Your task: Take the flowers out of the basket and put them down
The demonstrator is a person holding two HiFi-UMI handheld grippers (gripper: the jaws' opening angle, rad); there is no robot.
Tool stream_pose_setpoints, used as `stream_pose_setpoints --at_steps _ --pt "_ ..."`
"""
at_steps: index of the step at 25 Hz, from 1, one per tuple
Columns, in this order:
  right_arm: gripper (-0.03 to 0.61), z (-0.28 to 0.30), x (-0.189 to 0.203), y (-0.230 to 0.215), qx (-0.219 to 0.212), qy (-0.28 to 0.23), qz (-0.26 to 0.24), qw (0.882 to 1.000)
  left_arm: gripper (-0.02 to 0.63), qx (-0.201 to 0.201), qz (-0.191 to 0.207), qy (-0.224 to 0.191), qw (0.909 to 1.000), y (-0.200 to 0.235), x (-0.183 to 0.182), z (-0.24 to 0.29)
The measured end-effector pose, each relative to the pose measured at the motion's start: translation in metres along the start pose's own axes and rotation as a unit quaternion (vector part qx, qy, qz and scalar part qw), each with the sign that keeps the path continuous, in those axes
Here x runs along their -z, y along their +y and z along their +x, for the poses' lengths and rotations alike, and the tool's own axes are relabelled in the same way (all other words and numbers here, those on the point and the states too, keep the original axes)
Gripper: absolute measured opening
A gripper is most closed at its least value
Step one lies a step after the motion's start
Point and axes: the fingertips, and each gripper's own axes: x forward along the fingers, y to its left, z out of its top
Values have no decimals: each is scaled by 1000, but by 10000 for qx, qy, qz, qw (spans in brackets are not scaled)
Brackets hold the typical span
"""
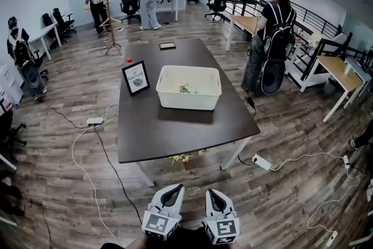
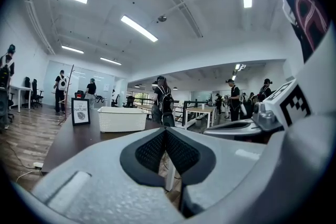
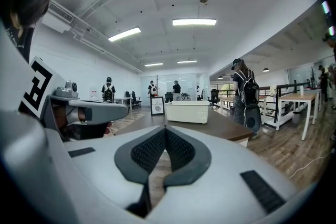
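Observation:
A white perforated basket (image 1: 189, 88) stands on the dark table (image 1: 175, 131), with green and pale flowers (image 1: 187, 89) lying inside it. The basket also shows far ahead in the left gripper view (image 2: 122, 119) and the right gripper view (image 3: 187, 112). My left gripper (image 1: 179, 188) and right gripper (image 1: 210, 191) hang side by side well short of the table's near edge, both shut and empty. In each gripper view the black pads meet at the tip: left gripper (image 2: 165, 131), right gripper (image 3: 165, 128).
A framed "NATURE" sign (image 1: 136, 78) stands left of the basket, a small red object (image 1: 129, 60) and a dark tablet (image 1: 167, 45) farther back. Cables and power strips (image 1: 94, 121) lie on the wood floor. A person with a backpack (image 1: 274, 38) stands right of the table.

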Motion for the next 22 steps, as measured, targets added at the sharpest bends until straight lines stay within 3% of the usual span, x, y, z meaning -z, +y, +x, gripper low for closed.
stream_pose_setpoints --at_steps 4,10,15,22 --pt "5 6 12 21 -343 207 284 9988 9 32 9 64 10000 13 6 -1" --pt "5 3 25 23 -270 411 275 9984 9 -71 -115 46 9999 26 11 -4" --pt "5 7 27 22 -511 471 578 9959 9 -220 -149 86 9996 33 13 -7" --pt "5 39 18 13 -717 450 458 9954 9 -596 -245 65 9979 58 8 5"
